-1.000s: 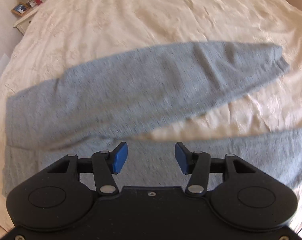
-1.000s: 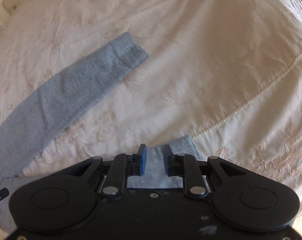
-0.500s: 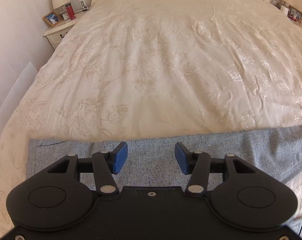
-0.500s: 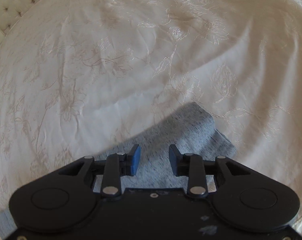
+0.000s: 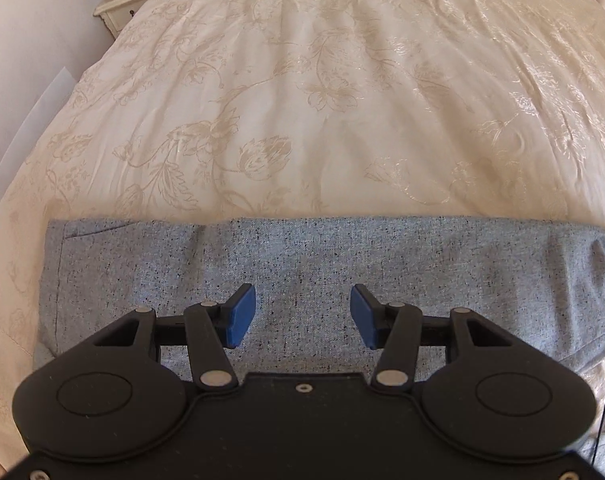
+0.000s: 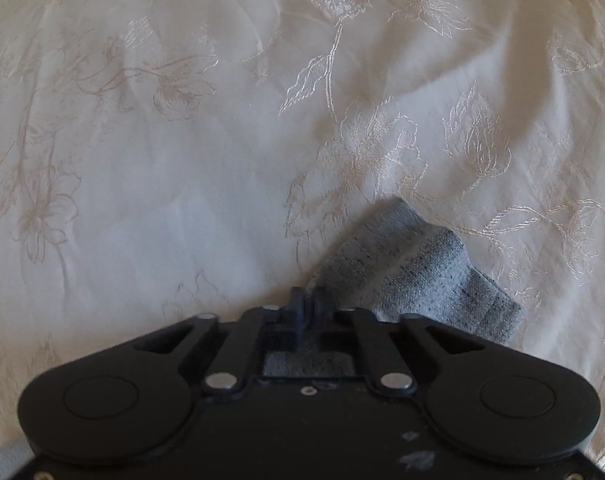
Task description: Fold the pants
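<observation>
your left fingers (image 5: 241, 316) sit wide apart over the grey pants (image 5: 302, 264) flat on the bed (image 5: 302, 100); your right fingers (image 6: 307, 307) are pinched on the cuff (image 6: 422, 264).

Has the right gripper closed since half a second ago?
Yes. The right gripper, open before, is now shut on the grey pants cuff, against the unmoved bedspread.

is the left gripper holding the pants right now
No, the left gripper hangs open above the grey pants, its blue fingers spread apart with nothing between them.
</observation>
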Demonstrator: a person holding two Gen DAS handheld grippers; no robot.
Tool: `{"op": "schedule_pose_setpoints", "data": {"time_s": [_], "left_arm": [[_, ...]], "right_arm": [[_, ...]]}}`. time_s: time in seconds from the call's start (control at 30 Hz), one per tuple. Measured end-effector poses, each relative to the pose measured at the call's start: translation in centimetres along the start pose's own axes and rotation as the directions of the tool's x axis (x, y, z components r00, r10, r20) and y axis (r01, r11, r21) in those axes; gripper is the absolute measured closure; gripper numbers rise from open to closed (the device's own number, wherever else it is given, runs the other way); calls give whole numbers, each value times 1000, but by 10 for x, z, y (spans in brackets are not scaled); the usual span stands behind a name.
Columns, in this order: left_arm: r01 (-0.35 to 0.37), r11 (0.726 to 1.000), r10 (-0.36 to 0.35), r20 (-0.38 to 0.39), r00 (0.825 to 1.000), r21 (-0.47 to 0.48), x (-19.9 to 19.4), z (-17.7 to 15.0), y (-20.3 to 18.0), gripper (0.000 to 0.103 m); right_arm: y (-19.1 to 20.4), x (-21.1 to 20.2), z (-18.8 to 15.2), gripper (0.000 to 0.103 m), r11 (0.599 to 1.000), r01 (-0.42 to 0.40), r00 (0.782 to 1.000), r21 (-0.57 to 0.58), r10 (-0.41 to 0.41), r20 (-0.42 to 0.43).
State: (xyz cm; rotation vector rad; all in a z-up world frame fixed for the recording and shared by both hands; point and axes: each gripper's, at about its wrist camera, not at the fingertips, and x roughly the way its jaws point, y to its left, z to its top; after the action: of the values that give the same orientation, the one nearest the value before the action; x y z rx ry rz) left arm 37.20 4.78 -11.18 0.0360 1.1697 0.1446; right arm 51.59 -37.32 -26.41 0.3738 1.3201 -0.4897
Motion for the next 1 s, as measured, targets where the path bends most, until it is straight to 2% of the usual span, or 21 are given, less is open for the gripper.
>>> {"op": "schedule_pose_setpoints", "data": {"time_s": [0.1, 0.3, 0.5, 0.63, 0.8, 0.9, 0.93, 1.0], "left_arm": [[28, 999, -28, -11, 1000, -36, 7, 8, 6, 45], [88, 990, -95, -63, 993, -113, 27, 36, 12, 45], [89, 983, -110, -127, 986, -163, 56, 58, 12, 44], [83, 974, -126, -199, 972, -212, 79, 58, 14, 44], [74, 970, -131, -244, 961, -230, 97, 53, 12, 44], [63, 969, -134, -295, 946, -239, 117, 56, 7, 44], [58, 968, -137, -320, 937, -244, 125, 56, 6, 46], [58, 958, -153, -329, 932, -280, 131, 52, 6, 90]], "right_arm": [[-18, -19, -18, 101, 999, -42, 999, -20, 43, 33], [-67, -53, -78, 101, 993, -120, 992, -16, 120, 29], [-89, -56, -129, 101, 993, -118, 993, -14, 118, 15], [-98, -48, -140, 101, 990, -141, 990, 3, 141, 5], [-98, -46, -141, 101, 989, -147, 989, -11, 147, 10], [-98, -48, -140, 101, 989, -148, 989, -21, 148, 14], [-98, -49, -140, 101, 989, -149, 989, -21, 149, 14], [-98, -51, -141, 101, 988, -154, 988, -18, 154, 17]]}}
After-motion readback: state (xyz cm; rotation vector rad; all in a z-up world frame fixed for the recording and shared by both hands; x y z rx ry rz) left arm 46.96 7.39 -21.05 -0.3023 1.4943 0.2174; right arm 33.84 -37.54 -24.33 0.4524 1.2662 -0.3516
